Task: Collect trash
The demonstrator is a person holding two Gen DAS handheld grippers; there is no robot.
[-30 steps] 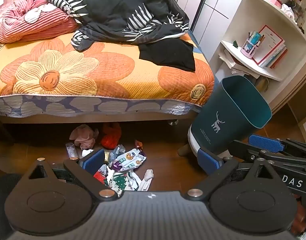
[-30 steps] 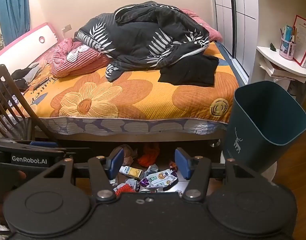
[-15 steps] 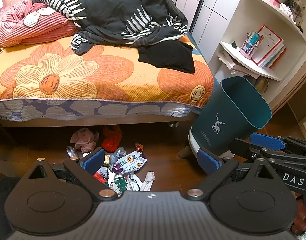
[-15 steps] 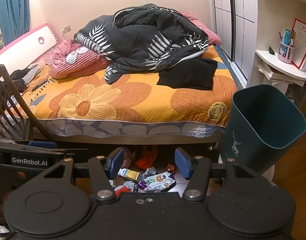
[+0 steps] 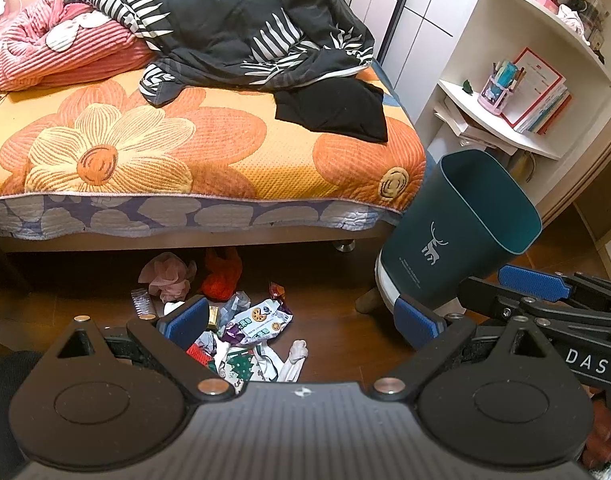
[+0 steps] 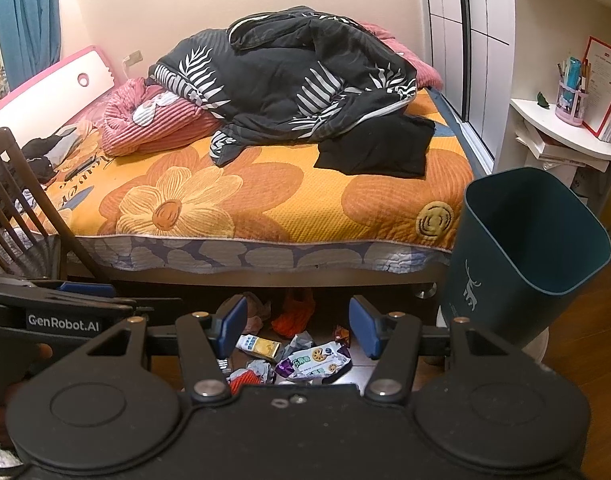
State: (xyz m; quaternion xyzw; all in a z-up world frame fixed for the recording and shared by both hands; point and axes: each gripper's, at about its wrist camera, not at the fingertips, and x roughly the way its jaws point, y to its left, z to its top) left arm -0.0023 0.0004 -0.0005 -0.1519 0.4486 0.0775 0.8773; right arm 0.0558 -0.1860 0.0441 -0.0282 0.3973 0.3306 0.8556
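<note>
Left wrist view: left gripper (image 5: 301, 320) spread wide, empty, above wrapper pile (image 5: 249, 328) on floor by bed (image 5: 209, 152). Right gripper (image 6: 297, 326) also spread, empty. Bin (image 5: 461, 232) sits just right, tilted. Risk: thin wrappers slipping from pads, several clumping then dropping, elbowing bin over.

floor (image 5: 337, 344), dark wood: heap of wrappers (image 5: 257, 322) by the bed's edge, pink crumpled bag (image 5: 165, 276), red bag (image 5: 223, 274), small carton (image 6: 259, 346). bed (image 5: 209, 152), orange floral cover: black leaf-print quilt (image 5: 241, 24), pink blanket (image 5: 61, 60), black garment (image 5: 333, 110).
</note>
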